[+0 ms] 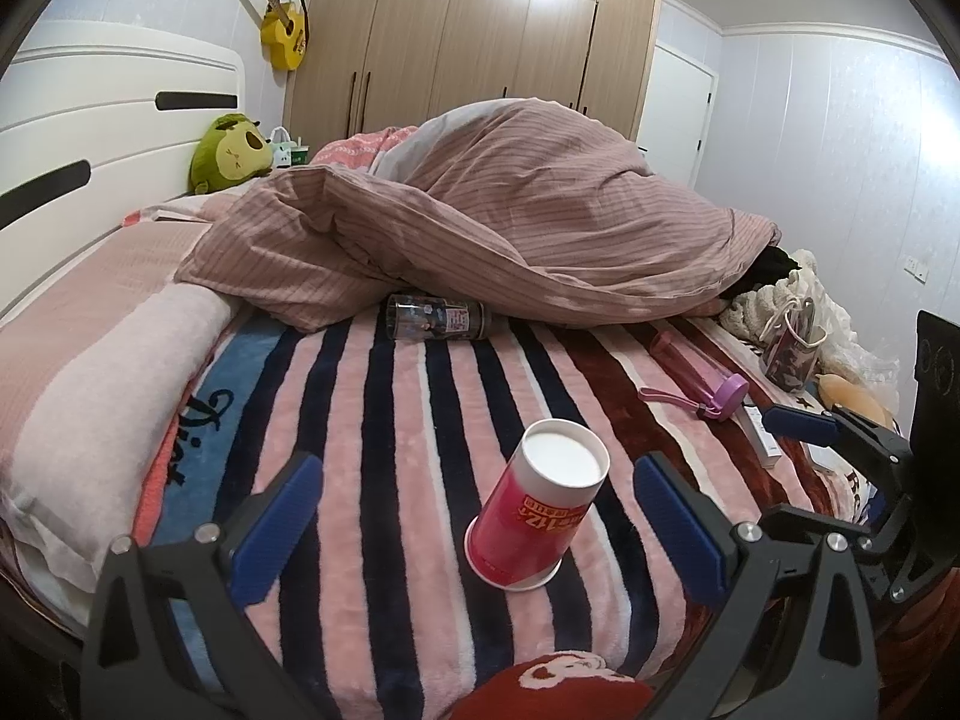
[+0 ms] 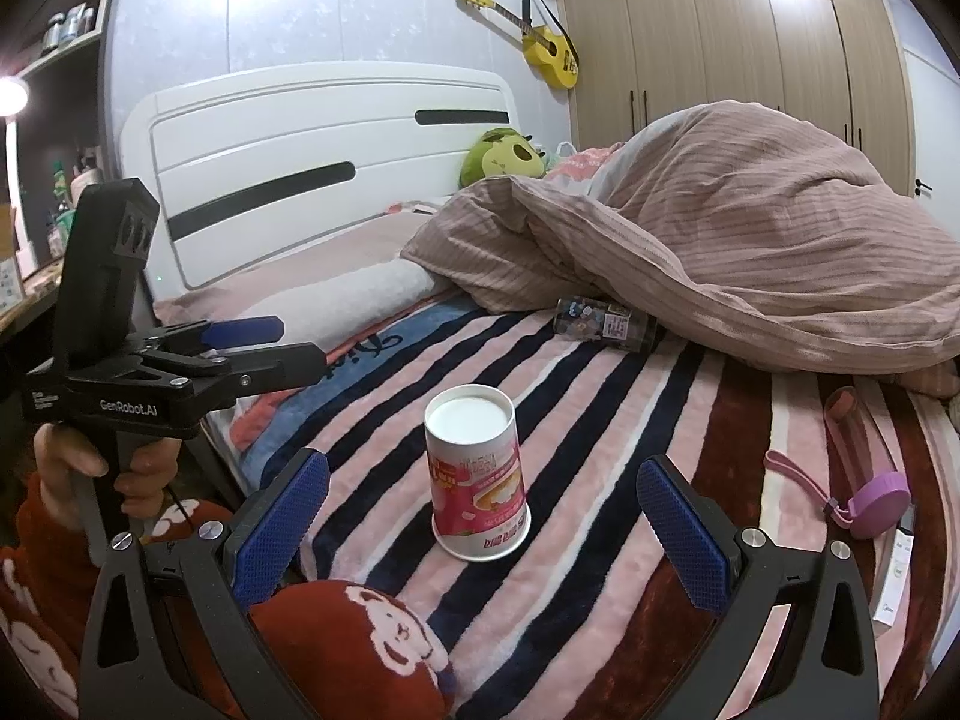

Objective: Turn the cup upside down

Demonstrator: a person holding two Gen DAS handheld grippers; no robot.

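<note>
We see both grippers with jaws spread wide and holding nothing. In the left wrist view, the left gripper (image 1: 477, 531) frames the cup (image 1: 537, 504) at lower centre, its blue pads (image 1: 273, 531) well apart on either side without touching it. In the right wrist view, the right gripper (image 2: 483, 531) likewise brackets the cup (image 2: 477, 471) in the lower middle of the frame, no contact.

One cup, red and white paper. It stands on the striped blanket (image 1: 384, 420) with its mouth down and its flat white base facing up; the long axis is upright, leaning a little toward the right in the left wrist view.

The left gripper (image 2: 240, 342) also appears at the left edge of the right wrist view, gripped by one hand (image 2: 129, 468); the right gripper (image 1: 804, 426) shows at the right edge of the left wrist view.

Further out we count one dark bottle (image 1: 438, 317) lying on its side at the edge of the heaped duvet (image 1: 510, 210), one pink bottle (image 1: 705, 381) with a purple lid at right, one green plush toy (image 1: 231, 151) and one yellow guitar (image 1: 283, 21) upper left.
</note>
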